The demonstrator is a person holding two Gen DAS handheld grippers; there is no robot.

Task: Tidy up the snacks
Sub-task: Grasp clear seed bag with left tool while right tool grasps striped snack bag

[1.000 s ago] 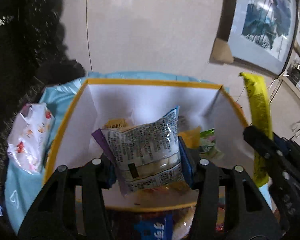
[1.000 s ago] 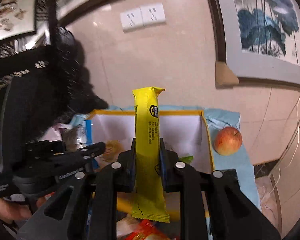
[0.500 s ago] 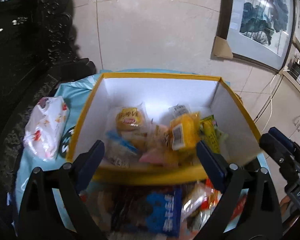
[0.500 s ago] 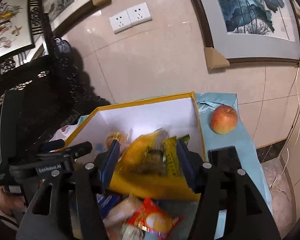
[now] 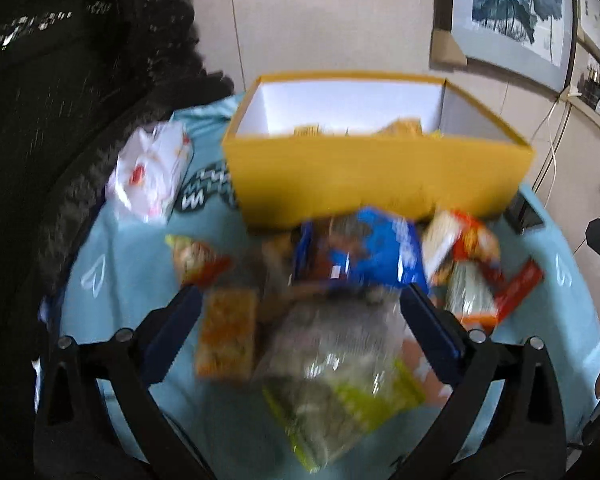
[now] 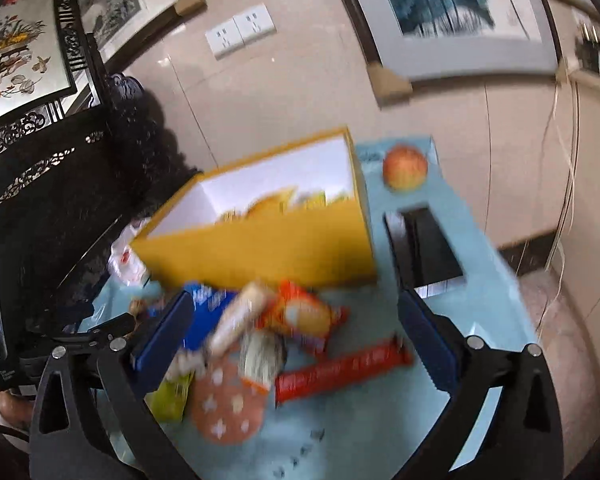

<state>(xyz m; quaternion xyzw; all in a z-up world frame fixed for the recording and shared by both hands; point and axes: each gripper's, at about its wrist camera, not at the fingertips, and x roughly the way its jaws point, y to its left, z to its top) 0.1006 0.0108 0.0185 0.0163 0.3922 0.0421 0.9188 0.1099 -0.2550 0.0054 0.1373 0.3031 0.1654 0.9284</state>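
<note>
Hovering both tools over the loose pile, I have the left gripper (image 5: 300, 312) and the right gripper (image 6: 292, 320) freshly opened, jaws spread wide and pinching nothing. Nearest me on the blue tablecloth (image 5: 140, 264) lie a clear green-edged bag (image 5: 332, 380), a blue packet (image 5: 372, 256) and a long red bar (image 6: 340, 372), all waiting. Beyond them the yellow box (image 5: 376, 176) already holds several snacks, so I judge the sorting partly done.
</note>
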